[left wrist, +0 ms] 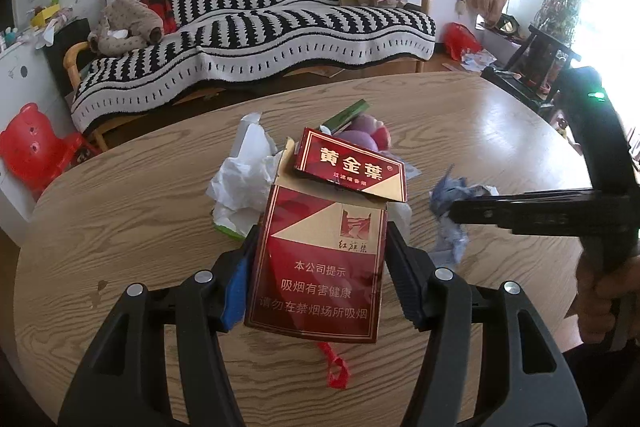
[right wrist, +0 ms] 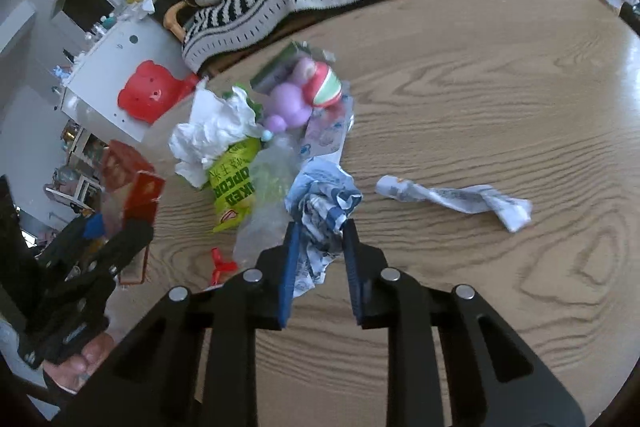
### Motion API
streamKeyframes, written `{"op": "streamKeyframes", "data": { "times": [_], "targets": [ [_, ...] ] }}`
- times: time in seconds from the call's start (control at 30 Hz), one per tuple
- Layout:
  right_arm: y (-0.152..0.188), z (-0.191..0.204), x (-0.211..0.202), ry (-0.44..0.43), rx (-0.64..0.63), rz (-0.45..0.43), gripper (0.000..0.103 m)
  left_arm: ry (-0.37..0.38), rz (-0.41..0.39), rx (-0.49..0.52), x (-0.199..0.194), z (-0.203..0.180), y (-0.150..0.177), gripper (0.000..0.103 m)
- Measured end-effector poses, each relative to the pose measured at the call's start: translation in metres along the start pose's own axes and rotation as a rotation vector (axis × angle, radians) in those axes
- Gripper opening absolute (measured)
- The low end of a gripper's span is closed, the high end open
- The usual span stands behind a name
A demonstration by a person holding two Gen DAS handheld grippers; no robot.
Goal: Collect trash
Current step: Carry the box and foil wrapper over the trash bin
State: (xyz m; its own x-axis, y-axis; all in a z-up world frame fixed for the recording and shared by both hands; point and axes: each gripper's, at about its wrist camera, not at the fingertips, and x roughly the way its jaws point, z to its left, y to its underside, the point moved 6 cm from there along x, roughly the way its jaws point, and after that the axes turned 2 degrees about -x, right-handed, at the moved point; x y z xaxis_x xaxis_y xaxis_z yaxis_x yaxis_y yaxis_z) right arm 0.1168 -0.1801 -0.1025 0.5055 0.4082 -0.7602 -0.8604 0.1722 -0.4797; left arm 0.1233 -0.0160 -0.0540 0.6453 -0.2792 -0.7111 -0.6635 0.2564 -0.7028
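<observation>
My left gripper [left wrist: 320,243] is shut on a red cigarette carton [left wrist: 320,267] whose lid stands open, held above the wooden table [left wrist: 120,219]. In the right wrist view my right gripper [right wrist: 320,231] is shut on a crumpled blue-and-white wrapper [right wrist: 324,203], lifted slightly off the table [right wrist: 500,107]. The same wrapper [left wrist: 452,199] shows at the right gripper's tips in the left wrist view. The left gripper with the carton [right wrist: 132,187] appears at the left edge of the right wrist view.
A trash pile lies mid-table: white crumpled tissue [right wrist: 212,131], yellow-green popcorn bag [right wrist: 234,183], clear plastic [right wrist: 268,211], purple toy [right wrist: 288,103], red-green ball [right wrist: 326,87]. A twisted paper wrapper [right wrist: 456,199] lies to the right, a red ribbon [right wrist: 220,263] near me. A striped sofa [left wrist: 260,27] stands behind.
</observation>
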Motion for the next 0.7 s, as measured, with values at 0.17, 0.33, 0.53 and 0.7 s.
{"op": "streamKeyframes", "data": {
  "times": [0.17,0.33,0.53,0.7],
  "targets": [
    [0.007,-0.011,-0.025,0.008,-0.001,-0.034,0.023,0.015,-0.006,0.007,-0.001,-0.013,-0.004,0.059],
    [0.01,-0.031,-0.043,0.032,0.005,-0.058,0.023,0.025,0.0,0.033,0.002,-0.033,-0.007,0.059],
    [0.02,-0.068,-0.077,0.102,-0.004,-0.105,0.023,0.039,0.006,0.066,0.009,-0.065,-0.013,0.058],
    [0.038,-0.118,-0.121,0.196,0.013,-0.16,0.023,0.07,0.018,0.116,0.019,-0.115,-0.016,0.058]
  ]
}}
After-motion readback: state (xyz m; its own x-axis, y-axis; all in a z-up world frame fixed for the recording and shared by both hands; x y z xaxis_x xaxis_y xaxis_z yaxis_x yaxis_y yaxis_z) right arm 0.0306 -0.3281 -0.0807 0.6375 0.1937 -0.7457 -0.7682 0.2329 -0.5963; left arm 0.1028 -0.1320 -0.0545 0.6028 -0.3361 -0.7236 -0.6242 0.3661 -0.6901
